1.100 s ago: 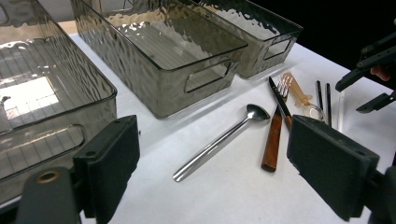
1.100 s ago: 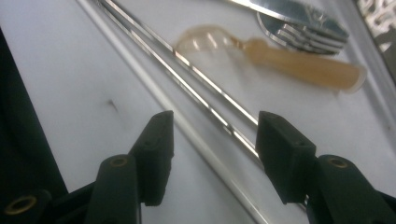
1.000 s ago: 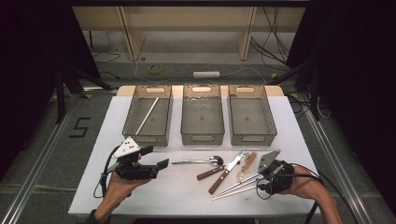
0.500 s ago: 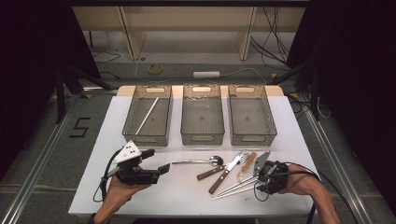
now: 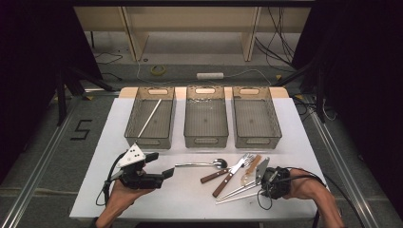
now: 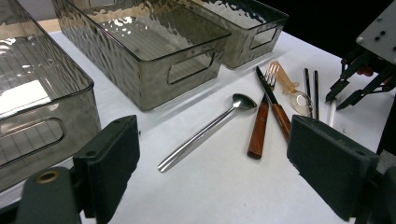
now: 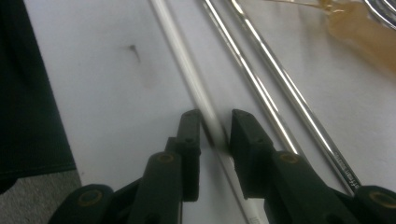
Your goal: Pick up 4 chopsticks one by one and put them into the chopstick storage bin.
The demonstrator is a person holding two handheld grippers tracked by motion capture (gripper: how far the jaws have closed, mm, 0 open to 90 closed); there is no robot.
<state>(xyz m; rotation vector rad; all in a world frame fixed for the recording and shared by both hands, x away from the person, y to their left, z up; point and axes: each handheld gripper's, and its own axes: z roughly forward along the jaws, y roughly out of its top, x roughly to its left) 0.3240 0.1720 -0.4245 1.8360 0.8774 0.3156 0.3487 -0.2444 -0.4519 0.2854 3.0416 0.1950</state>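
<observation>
Since the earlier frames the right hand-held gripper point(image 7: 212, 130) has sunk to the white bench point(image 5: 190, 199) and its jaws have just been closing around a thin white plastic chopstick point(image 7: 187, 70); a sliver of gap shows on each side, so the pads do not yet press it. Just beside that gripper, on its far side, lie two steel chopsticks point(image 7: 275, 79). The left hand-held gripper point(image 5: 159, 168) has kept its place, jaws wide apart and empty, pointing toward a steel spoon point(image 6: 205, 130) and a wooden-handled knife point(image 6: 273, 105). Beyond both grippers stand three smoky clear plastic bins: the left bin point(image 5: 133, 128) holds one white chopstick point(image 5: 149, 118), the middle bin point(image 5: 205, 137) and right bin point(image 5: 273, 128) hold nothing.
</observation>
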